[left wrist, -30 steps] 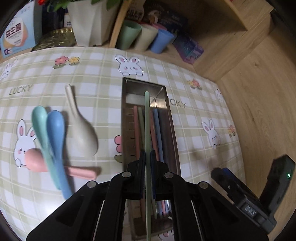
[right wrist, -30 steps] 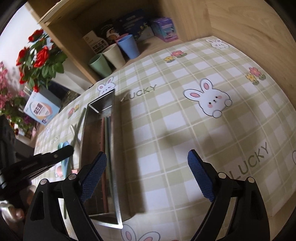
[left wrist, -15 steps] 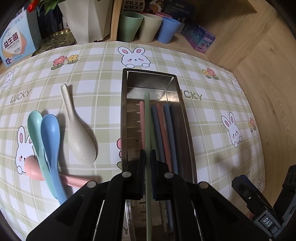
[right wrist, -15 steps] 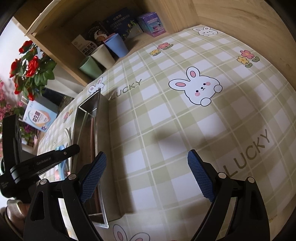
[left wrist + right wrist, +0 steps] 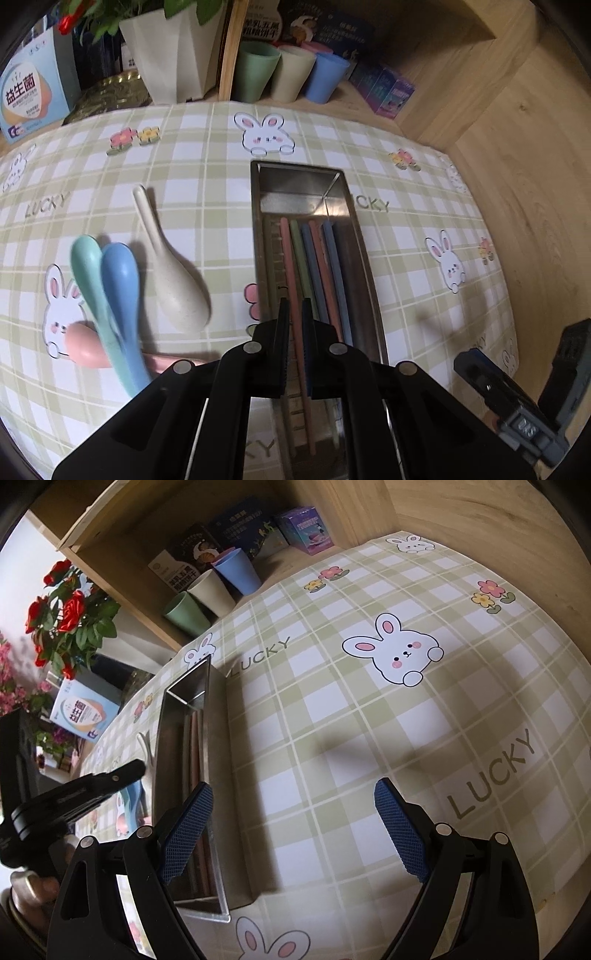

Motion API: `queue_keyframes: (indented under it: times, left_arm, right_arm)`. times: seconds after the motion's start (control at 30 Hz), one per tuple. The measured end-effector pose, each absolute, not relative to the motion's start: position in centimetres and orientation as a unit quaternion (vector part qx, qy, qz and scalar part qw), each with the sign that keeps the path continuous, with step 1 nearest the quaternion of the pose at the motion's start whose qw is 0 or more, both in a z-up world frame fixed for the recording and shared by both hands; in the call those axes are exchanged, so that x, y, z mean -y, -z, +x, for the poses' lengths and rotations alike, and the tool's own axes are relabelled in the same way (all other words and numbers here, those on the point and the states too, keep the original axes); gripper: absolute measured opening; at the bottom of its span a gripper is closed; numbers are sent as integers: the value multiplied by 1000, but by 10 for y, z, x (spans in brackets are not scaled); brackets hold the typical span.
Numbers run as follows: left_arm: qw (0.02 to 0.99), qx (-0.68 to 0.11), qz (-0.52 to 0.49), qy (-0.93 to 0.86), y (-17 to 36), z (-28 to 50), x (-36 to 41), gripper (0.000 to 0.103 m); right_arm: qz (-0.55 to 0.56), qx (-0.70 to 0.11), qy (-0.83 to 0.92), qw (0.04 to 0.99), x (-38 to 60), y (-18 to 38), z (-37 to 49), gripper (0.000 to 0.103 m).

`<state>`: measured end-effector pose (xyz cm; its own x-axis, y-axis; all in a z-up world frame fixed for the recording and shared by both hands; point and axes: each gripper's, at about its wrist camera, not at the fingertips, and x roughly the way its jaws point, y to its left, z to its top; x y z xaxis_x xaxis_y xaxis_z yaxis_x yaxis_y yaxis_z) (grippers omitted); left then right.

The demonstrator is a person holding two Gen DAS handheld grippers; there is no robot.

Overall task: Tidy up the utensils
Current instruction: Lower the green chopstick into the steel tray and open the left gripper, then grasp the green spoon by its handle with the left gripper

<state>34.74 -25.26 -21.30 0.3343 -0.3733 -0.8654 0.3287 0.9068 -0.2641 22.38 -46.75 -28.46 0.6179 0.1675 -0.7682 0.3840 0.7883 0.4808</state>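
Utensils: chopsticks binned, spoons still out on the cloth.

Left wrist view: my left gripper [image 5: 294,321] is cracked open just a little and holding nothing, right over the steel tray [image 5: 373,291], where the chopsticks [image 5: 314,266] lie side by side. Four spoons [image 5: 122,288] wait near the tablecloth's [image 5: 207,206] left edge. Right wrist view: my right gripper [image 5: 295,830] is wide open and empty, with the tray [image 5: 218,775] at its left finger. I'd say roughly halfway.

Black left gripper [image 5: 293,347], silver rivets, right gripper [image 5: 293,830] — blue textured pads [image 5: 186,830]
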Motion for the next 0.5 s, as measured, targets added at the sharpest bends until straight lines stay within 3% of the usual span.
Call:
queue_keyframes:
  times: [0.3, 0.5]
  left_arm:
    - [835, -491, -49, 245, 180, 335, 164, 7]
    - [840, -506, -61, 187, 189, 340, 94, 7]
  right_arm:
    - [294, -425, 65, 853, 455, 270, 221, 86]
    - [278, -434, 48, 856, 438, 266, 233, 86]
